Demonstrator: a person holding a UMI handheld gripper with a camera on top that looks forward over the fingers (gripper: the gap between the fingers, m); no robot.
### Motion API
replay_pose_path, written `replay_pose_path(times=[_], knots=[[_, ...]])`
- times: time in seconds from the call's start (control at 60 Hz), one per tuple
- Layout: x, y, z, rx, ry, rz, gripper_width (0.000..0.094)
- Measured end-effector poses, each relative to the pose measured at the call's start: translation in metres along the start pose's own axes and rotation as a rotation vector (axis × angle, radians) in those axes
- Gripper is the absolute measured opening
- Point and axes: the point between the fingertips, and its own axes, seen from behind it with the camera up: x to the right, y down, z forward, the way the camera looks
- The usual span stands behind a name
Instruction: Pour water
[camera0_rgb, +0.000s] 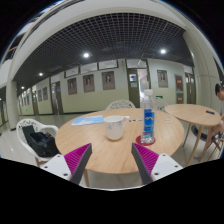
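Note:
A clear water bottle (148, 121) with a blue label and a white cap stands upright on a round wooden table (110, 148). A white cup (115, 128) stands just left of it. A light blue flat thing (88, 120) lies on the table behind the cup. My gripper (112, 163) is open and empty, its magenta pads (76, 157) spread wide over the table's near edge. The cup and bottle stand beyond the fingers, the bottle ahead of the right finger.
A white chair (38, 138) with dark things on it stands left of the table. Another chair (120, 104) shows behind the table. A second round table (195, 115) stands to the right, with a person (219, 97) beside it. Doors line the far wall.

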Motion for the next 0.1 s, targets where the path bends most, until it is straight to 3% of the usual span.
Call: replay_pose_path(times=[0.1], knots=[[-0.02,0.0,-0.001,0.011,-0.04,0.01,0.0859]])
